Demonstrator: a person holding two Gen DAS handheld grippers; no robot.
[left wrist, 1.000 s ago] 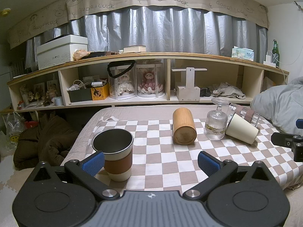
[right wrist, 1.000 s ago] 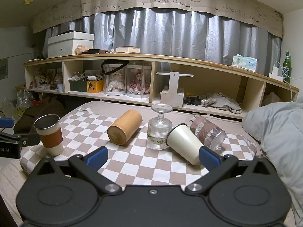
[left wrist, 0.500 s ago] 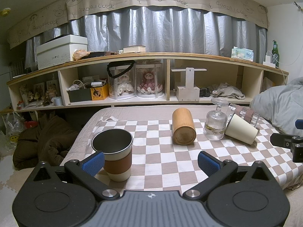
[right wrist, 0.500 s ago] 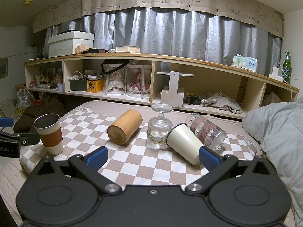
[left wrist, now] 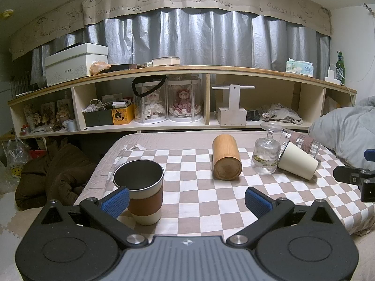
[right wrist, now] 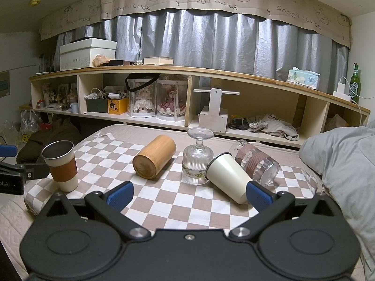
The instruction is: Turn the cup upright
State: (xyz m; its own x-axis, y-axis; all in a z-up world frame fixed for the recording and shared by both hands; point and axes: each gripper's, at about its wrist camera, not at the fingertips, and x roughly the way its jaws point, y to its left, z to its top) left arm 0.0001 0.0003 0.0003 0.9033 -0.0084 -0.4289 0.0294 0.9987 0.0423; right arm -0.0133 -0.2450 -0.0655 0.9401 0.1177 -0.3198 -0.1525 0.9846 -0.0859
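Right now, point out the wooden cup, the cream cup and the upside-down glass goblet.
wooden cup (right wrist: 155, 156), right wrist view, on its side wall.
cream cup (right wrist: 228, 180), right wrist view, on its side wall.
glass goblet (right wrist: 197, 164), right wrist view, on its ribbed bowl.

In the right wrist view we lose the lower end of the cream cup (right wrist: 226, 176) behind the blue pad at lower right, and the left gripper (right wrist: 14, 168) is cut off by the left edge. In the left wrist view the blue pad at lower left covers part of the sleeved metal cup (left wrist: 143, 192), and the clear banded glass (left wrist: 302, 141) sits partly behind the cream cup.
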